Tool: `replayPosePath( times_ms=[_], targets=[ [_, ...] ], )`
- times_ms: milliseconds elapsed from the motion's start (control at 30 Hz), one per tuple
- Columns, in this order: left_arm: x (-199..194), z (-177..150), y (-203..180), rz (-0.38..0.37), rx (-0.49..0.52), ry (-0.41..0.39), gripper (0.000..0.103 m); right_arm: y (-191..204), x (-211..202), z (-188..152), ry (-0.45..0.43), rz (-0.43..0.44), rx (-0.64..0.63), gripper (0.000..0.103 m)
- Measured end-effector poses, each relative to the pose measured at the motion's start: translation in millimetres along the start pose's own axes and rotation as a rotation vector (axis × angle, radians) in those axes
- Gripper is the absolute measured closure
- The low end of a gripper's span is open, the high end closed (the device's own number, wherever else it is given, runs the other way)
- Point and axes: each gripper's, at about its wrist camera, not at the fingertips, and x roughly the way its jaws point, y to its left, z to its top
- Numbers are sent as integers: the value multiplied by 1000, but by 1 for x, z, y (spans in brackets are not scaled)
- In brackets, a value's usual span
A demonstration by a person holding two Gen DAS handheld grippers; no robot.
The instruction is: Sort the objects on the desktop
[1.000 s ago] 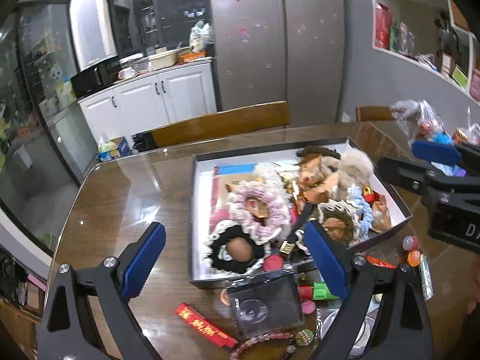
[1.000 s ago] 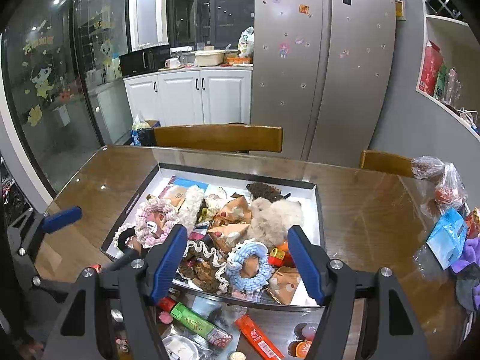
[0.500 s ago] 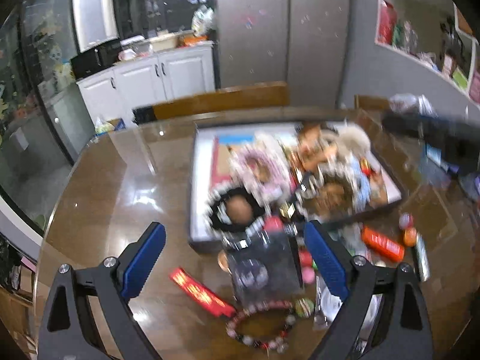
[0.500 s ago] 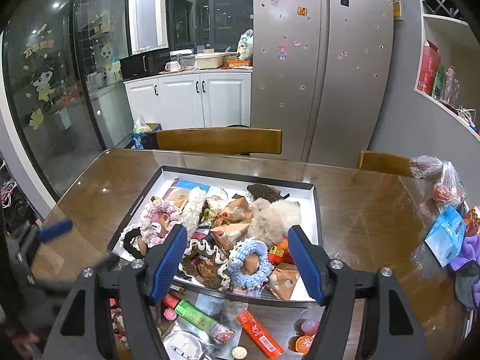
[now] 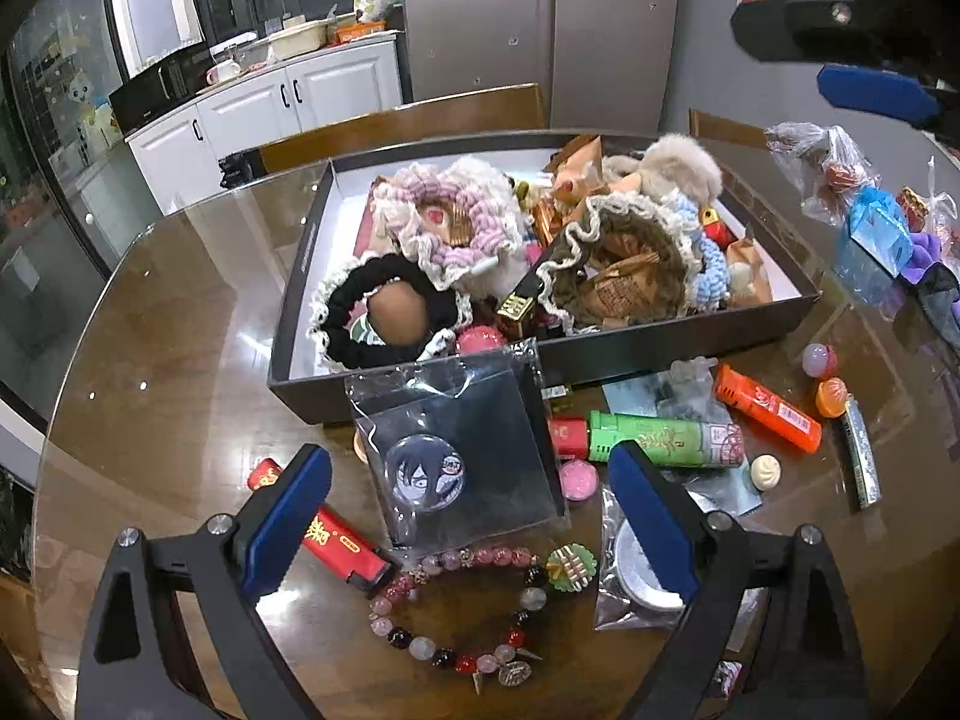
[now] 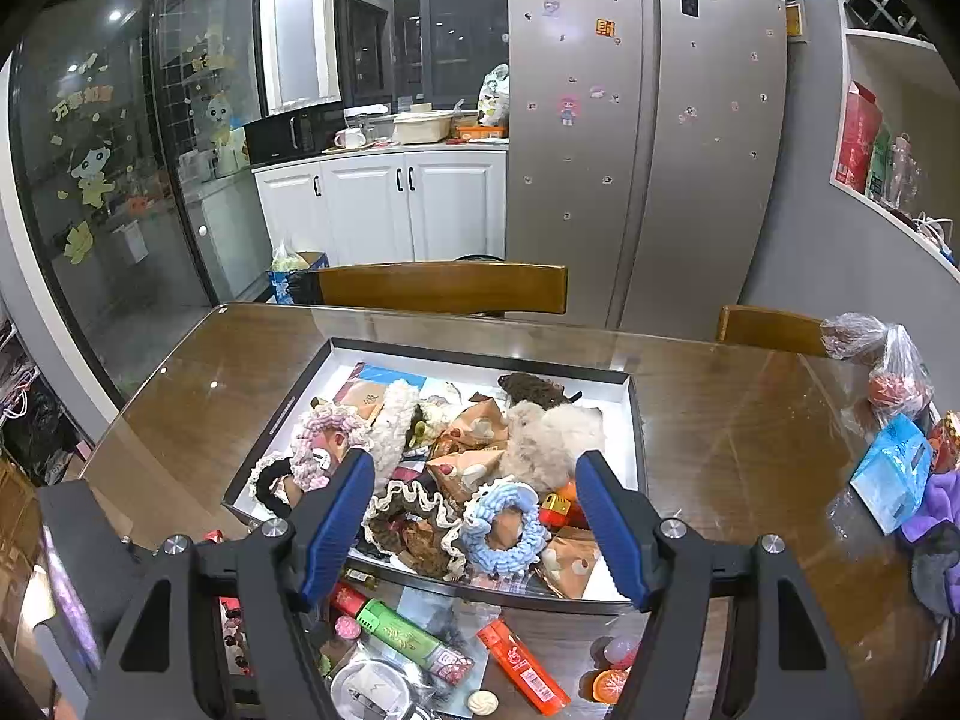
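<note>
Grippers first: the left gripper point(image 5: 474, 516) tilts steeply down over the clutter in front of the black box point(image 5: 420, 387), its blue pads spread wide with nothing pressed between them, while the right gripper point(image 6: 477, 531) hangs over the box's near edge at a shallower tilt, its jaws likewise apart and empty. Taking the box as the marker and moving left to right along its near wall: a red lighter point(image 5: 336, 540) lies on the glass-topped table point(image 5: 150, 312) off the box's near-left corner, partly under the left pad. Just right of it a clear sleeve holding a round anime badge point(image 5: 425, 473) leans against the box wall, and a bead bracelet point(image 5: 462, 606) curls on the table on the side of the sleeve away from the box. Farther right along the wall lie a green lighter point(image 5: 666, 437), then an orange lighter point(image 5: 765, 407), with a pink ball point(image 5: 819, 360) and an orange ball point(image 5: 830, 397) near the box's near-right corner. Inside the box, a black scrunchie point(image 5: 384, 318) sits at the near-left, a pink scrunchie point(image 5: 444, 222) behind it, a brown lace-edged scrunchie point(image 5: 618, 264) and a blue scrunchie point(image 6: 504, 525) to the right, heaped with furry pieces. Beyond the box's right side, plastic bags point(image 6: 882, 372) rest on the table.
</note>
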Motion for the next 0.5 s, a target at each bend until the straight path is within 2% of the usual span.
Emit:
replayPosePath(
  times_ms=[300, 367, 400, 500],
  targets=[
    [25, -2, 0, -10, -10, 43, 9, 2, 1, 0, 1, -4, -4, 32],
    [25, -2, -1, 4, -3, 31, 16, 2, 2, 0, 1, -6, -6, 32],
    [24, -3, -1, 10, 1, 26, 29, 2, 2, 0, 2, -9, -6, 31],
    [25, -3, 0, -30, -6, 32, 31, -1, 3, 0, 4, -9, 1, 32]
  ],
)
